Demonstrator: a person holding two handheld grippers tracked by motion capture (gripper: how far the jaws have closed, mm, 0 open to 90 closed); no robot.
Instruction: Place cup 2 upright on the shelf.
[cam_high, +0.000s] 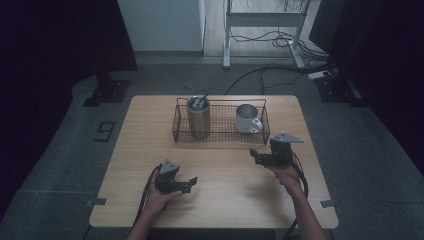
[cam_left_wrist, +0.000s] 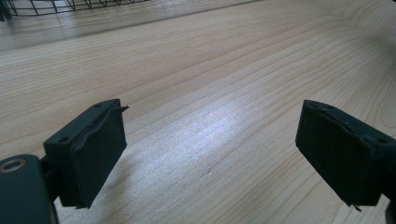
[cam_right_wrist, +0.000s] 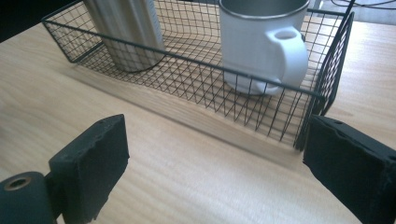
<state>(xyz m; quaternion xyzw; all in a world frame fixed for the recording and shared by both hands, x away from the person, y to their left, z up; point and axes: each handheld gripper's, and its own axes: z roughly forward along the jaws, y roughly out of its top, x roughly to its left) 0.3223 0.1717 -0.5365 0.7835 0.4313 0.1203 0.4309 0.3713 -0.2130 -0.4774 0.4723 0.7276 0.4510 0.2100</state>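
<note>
High view: lying open, broad bare bench (cam_high: 220, 200) between left hand-held gripper (cam_high: 190, 183) and right hand-held gripper (cam_high: 254, 156); sitting near the far edge, wire basket (cam_high: 220, 134).

Left gripper view: standing released over bare wood, jaws wide, nothing between.

Right gripper view: standing released just before the basket's (cam_right_wrist: 299, 91) near rail; resting inside at its right end, white mug (cam_right_wrist: 261, 44), handle facing the jaws, beside steel cup (cam_right_wrist: 128, 28).

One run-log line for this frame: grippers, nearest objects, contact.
left gripper: open, over bare table | right gripper: open, facing wire basket | white mug and steel tumbler inside basket | contact: none
</note>
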